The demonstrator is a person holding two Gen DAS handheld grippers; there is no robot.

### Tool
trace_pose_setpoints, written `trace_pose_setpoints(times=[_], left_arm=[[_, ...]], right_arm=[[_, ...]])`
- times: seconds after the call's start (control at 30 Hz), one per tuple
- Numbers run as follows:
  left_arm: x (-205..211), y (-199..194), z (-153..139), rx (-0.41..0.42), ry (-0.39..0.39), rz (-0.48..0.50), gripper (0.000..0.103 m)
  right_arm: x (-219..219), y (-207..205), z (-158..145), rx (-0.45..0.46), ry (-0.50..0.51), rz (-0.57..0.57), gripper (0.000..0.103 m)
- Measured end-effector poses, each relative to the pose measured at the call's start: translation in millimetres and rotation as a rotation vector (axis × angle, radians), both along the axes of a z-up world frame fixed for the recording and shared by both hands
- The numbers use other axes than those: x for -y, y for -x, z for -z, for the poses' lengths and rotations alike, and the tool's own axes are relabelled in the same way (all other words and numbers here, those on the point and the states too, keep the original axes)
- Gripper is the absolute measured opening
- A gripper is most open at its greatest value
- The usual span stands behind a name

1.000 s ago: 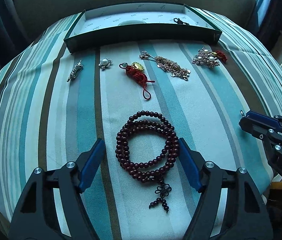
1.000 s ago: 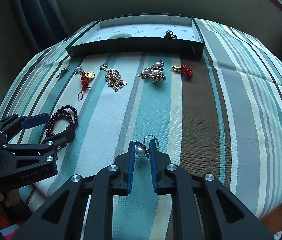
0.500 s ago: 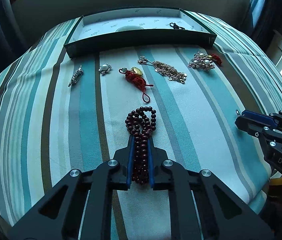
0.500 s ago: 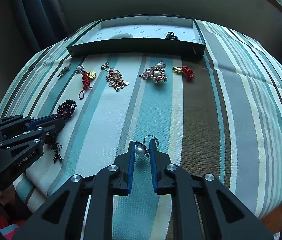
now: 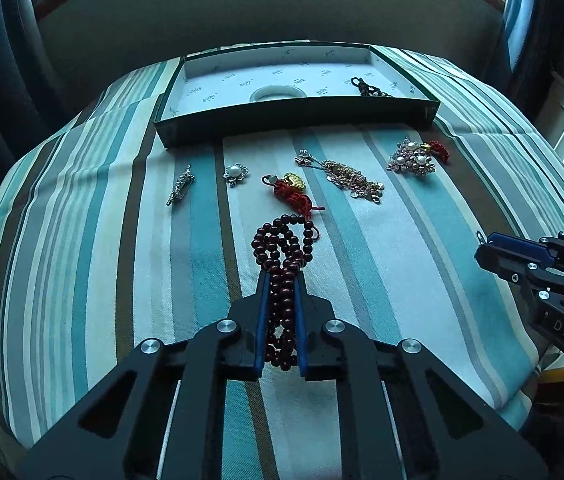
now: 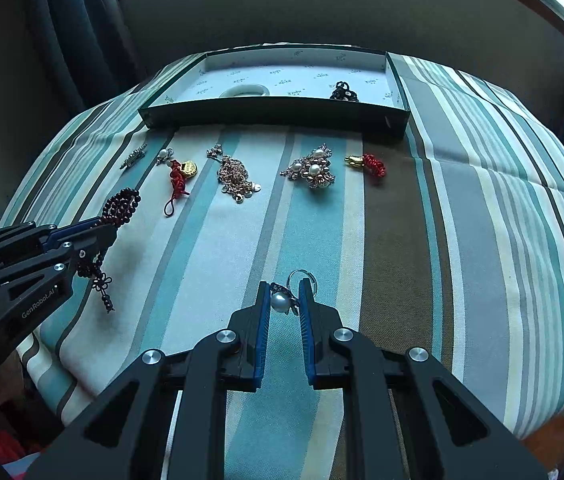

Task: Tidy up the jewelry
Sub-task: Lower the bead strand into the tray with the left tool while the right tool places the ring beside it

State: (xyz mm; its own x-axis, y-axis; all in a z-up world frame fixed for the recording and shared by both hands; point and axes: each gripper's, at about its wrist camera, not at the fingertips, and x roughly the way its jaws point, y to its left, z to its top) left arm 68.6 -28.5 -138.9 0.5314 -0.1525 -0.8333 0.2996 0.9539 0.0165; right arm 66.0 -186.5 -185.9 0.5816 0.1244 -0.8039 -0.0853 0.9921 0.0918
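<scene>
While your left gripper (image 5: 282, 280) is clamped on the dark red bead bracelet (image 5: 283, 248), its own camera shows the strands running lengthwise between the blue pads, with the free loops bunched just past the fingertips and pointing toward the green box (image 5: 293, 116). That box lies straight ahead across the striped cloth (image 5: 82, 280), beyond the row of loose pieces: a silver pin (image 5: 180, 189), a pearl flower (image 5: 236, 172), a red knotted charm (image 5: 291, 194), a gold chain (image 5: 351, 178) and a pearl brooch (image 5: 411, 160). A pale ring (image 5: 278, 93) and a dark chain (image 5: 365, 87) sit inside the box. Your right gripper (image 5: 481, 249) shows at the right edge, farther from the row.

From the right wrist, the right gripper (image 6: 283, 294) is pinched on a pearl ring (image 6: 282, 301), the pearl between the pads and the metal hoop poking out ahead. The green box (image 6: 274, 114) is again dead ahead, with a red tassel (image 6: 367, 163) near its right end. The left gripper (image 6: 108, 230) is at the left; the bracelet's knotted tail hangs below it, though whether it clears the cloth is hard to tell. I judge both loads need a forward carry over the row, and your left sits slightly nearer the box.
</scene>
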Motion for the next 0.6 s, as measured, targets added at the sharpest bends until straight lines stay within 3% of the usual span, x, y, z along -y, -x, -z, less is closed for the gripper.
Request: trace_pose_setpoints(times=[0.3,0.6], left_arm=[[-0.5,-21.4,-20.5,0.058,0.012,-0.008,0.011],[7.4,-70.2,-40.9,0.121,0.032,-0.016,0.011]], right_arm=[[1.3,-20.4,-22.0,0.061,-0.013,-0.005,0.015],[-1.3,-63.2,-51.5,0.148,-0.004,-0.017,0.015]])
